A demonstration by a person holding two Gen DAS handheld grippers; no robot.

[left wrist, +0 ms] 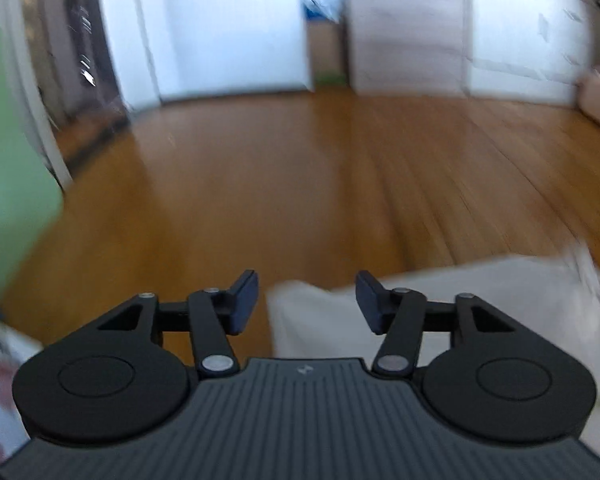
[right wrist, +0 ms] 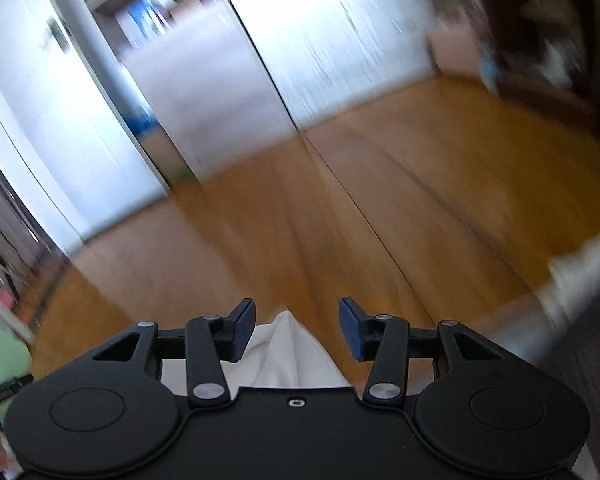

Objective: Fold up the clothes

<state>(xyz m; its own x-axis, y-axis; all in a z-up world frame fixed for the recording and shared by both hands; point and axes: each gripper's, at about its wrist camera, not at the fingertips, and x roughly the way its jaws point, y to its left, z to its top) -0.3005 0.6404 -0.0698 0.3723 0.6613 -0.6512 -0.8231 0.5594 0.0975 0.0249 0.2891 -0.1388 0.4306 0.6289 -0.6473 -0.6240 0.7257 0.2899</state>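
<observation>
A white garment lies on the wooden floor at the lower right of the left wrist view, blurred by motion. My left gripper hangs open above its left edge, with nothing between the fingers. In the right wrist view a peak of the white garment shows low between the fingers. My right gripper is open over it, and the pads do not touch the cloth. Another white piece of cloth is at the right edge.
A wooden floor stretches ahead to white doors and cabinets. A green surface stands at the left. A pinkish box and dark furniture sit at the far right. Both views are motion-blurred.
</observation>
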